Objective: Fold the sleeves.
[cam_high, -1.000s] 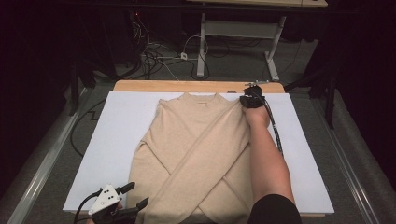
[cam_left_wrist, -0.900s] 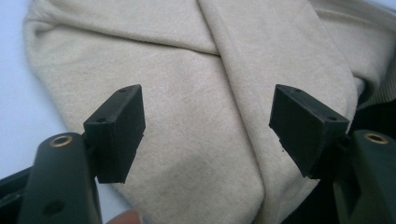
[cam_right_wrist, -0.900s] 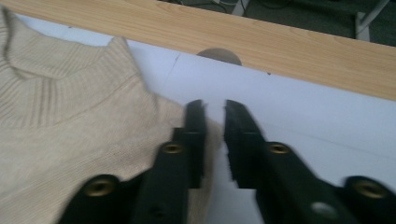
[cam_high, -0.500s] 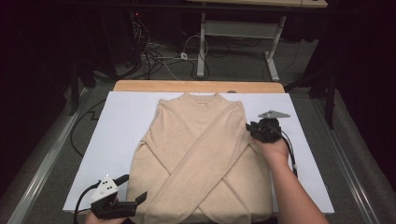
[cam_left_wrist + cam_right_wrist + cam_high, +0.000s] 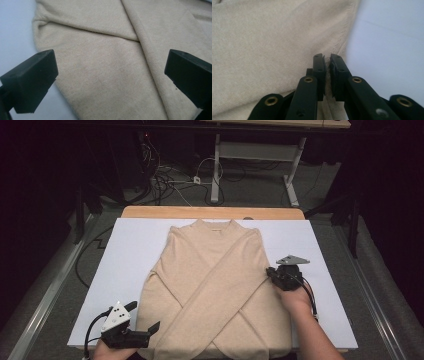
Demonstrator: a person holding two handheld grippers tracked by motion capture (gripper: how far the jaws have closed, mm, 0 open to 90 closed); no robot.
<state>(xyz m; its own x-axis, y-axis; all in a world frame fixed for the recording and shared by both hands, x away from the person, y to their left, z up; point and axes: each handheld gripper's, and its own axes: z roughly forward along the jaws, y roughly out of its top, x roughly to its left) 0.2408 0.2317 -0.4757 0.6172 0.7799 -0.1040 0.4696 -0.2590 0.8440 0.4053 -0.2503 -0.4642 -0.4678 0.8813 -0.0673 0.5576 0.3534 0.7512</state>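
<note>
Now a tan sweater (image 5: 215, 290) lies flat on a white sheet (image 5: 125, 255) on the table (image 5: 210, 212). Its neck points away from the person. Both sleeves are folded over the front, and they cross like an X.

At the near left corner of the sweater is the left gripper (image 5: 145, 317). Its jaws have just been opening, and they stand very wide apart. In the left gripper view the sweater lies below and between the two black jaws, but the jaws do not press on it. One jaw is over the white sheet at the sweater's edge, and the other is over the cloth. This gripper holds nothing.

By the right side of the sweater, about halfway down, is the right gripper (image 5: 270, 272). A hand (image 5: 295, 297) holds it, and a cable (image 5: 310, 295) trails back along the arm. In the right gripper view (image 5: 327, 65) the jaws are almost shut, with only a thin gap. A bit of the sweater's edge is pinched in that gap. White sheet shows just to the right of the jaws, and the tan cloth spreads to the left.
</note>
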